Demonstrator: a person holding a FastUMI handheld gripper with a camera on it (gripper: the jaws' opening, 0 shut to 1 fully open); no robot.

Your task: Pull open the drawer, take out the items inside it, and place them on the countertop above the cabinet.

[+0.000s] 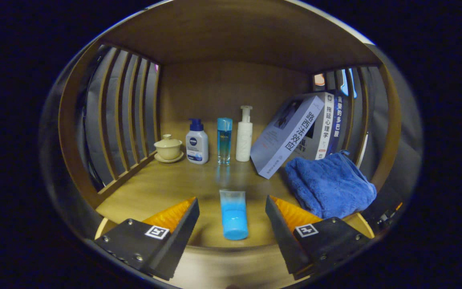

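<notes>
A blue tube (234,215) lies on the wooden countertop (167,188), its cap end toward me, between my two fingers without touching either. My gripper (232,202) is open, with wide gaps on both sides of the tube. A folded blue towel (329,184) rests on the countertop just ahead of my right finger (291,212).
At the back stand a lidded cup on a saucer (168,148), a white pump bottle with a blue cap (197,142), a slim blue bottle (224,139) and a white pump bottle (244,135). Several books (295,130) lean at the right. Slatted wooden sides (122,116) and a top board enclose the shelf.
</notes>
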